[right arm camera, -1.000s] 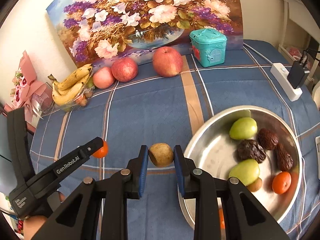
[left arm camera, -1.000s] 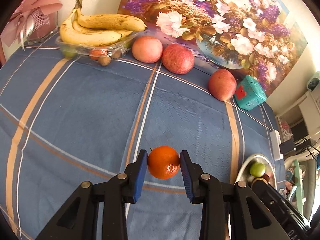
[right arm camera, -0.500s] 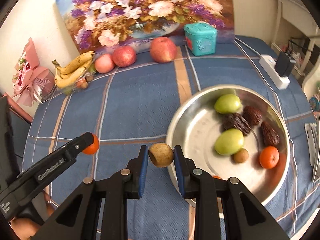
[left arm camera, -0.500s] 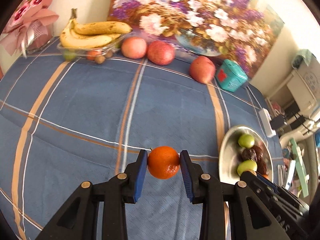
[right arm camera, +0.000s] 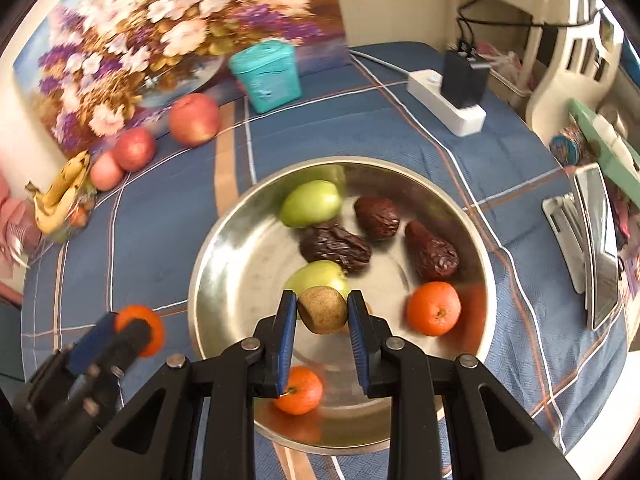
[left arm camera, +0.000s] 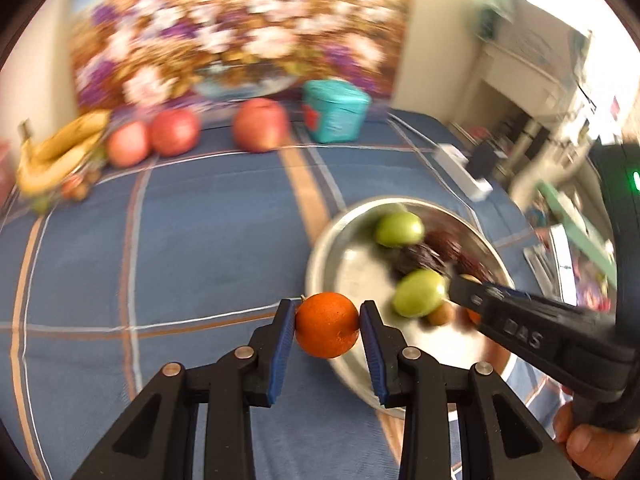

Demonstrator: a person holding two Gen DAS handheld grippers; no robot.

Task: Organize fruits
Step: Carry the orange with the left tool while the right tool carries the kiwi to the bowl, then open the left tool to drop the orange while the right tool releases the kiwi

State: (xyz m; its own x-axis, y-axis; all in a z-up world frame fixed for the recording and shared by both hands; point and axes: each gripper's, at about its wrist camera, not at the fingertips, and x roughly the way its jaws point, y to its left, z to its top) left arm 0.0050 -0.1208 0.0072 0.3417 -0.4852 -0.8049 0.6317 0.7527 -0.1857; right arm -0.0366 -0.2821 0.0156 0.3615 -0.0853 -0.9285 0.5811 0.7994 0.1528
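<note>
- Left gripper [left arm camera: 327,326] is clamped on an orange [left arm camera: 327,325], held above the blue cloth at the metal bowl's [left arm camera: 320,248] nine o'clock rim
- Right gripper [right arm camera: 322,310] is clamped on a small brown fruit [right arm camera: 322,309], held over the bowl's middle
- Bowl holds green fruits [right arm camera: 310,204], dark dates [right arm camera: 335,246], oranges [right arm camera: 433,308]

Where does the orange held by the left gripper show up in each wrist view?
Left wrist: the held orange sits low centre, clamped between the left gripper pads, at the steel bowl rim.
Right wrist: the same orange is at lower left, outside the bowl.
Shared landmark: the teal box by the painting.
</note>
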